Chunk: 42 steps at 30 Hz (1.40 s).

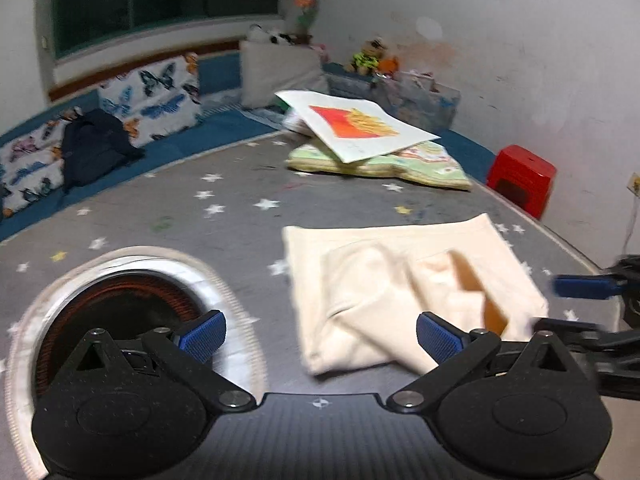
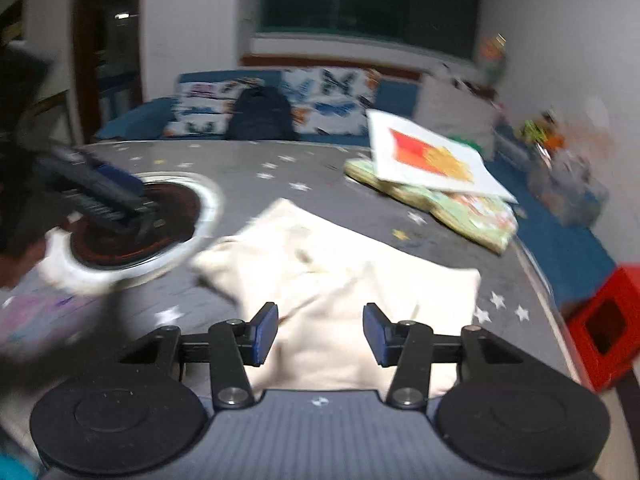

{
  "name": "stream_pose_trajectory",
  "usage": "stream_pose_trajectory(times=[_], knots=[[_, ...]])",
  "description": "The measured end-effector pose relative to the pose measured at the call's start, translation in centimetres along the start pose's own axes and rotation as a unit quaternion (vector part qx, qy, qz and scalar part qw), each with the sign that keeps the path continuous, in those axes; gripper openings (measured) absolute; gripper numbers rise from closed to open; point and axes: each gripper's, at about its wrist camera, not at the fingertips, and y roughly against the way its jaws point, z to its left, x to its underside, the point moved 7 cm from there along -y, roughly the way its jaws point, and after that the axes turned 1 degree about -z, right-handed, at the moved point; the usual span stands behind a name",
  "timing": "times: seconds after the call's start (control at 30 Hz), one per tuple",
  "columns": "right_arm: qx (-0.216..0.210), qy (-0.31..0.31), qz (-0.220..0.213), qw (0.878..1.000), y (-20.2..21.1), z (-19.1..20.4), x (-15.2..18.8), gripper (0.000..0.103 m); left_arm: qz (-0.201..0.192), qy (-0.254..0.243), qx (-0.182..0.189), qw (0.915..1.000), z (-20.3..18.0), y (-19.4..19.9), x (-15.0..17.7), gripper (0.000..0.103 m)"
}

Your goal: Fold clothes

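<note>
The cream-coloured cotton garment (image 1: 404, 280) lies on the grey star-printed table top (image 1: 180, 208), partly doubled over: its far edge runs straight and flat, while the near part is bunched into soft ridges with a darker opening showing between the layers. I judge it sits mid-table so that both of my tools can reach it from the near side. Whether this is a fold half made or a loose heap waiting to be squared, the cloth alone does not tell me.

My left gripper (image 1: 320, 334) is spread wide and holds nothing; the garment's near-left corner lies between and just beyond its blue ribbed pads (image 1: 202, 336), lower than them, not pinched. My right gripper (image 2: 320, 334) is likewise parted and empty, hovering over the near edge of the cloth, which fills the gap between its pads without being caught.

Left of the garment a round white-rimmed recess with a dark reddish centre (image 1: 120, 304) is set into the table. Beyond lie a white card printed with red and yellow (image 1: 352, 128) on a green patterned cushion (image 1: 380, 164).
</note>
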Motion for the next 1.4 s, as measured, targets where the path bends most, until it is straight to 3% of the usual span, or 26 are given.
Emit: stream_pose_trajectory(times=[0.13,0.27,0.83,1.2,1.4], knots=[[0.002,-0.048,0.023,0.999,-3.9,-2.2,0.3,0.048,0.019,0.012,0.018,0.9996,-1.9,-2.4,-1.4,0.102],[-0.002,-0.068,0.039,0.997,-5.7,-2.6,1.5,0.048,0.028,-0.002,0.012,0.9995,-3.3,-4.0,-1.6,0.101],[0.003,-0.08,0.036,0.996,-6.1,-3.1,2.6,0.045,0.051,-0.029,-0.011,0.9982,-4.9,-8.1,-1.0,0.083],[0.011,-0.089,0.029,0.996,-6.3,-3.5,2.2,0.045,0.058,-0.043,-0.025,0.9971,-4.8,-9.0,-0.6,0.059],[0.019,-0.094,0.025,0.995,-6.9,-3.9,1.5,0.047,0.054,-0.041,-0.025,0.9974,-4.7,-9.1,-1.0,0.059]])
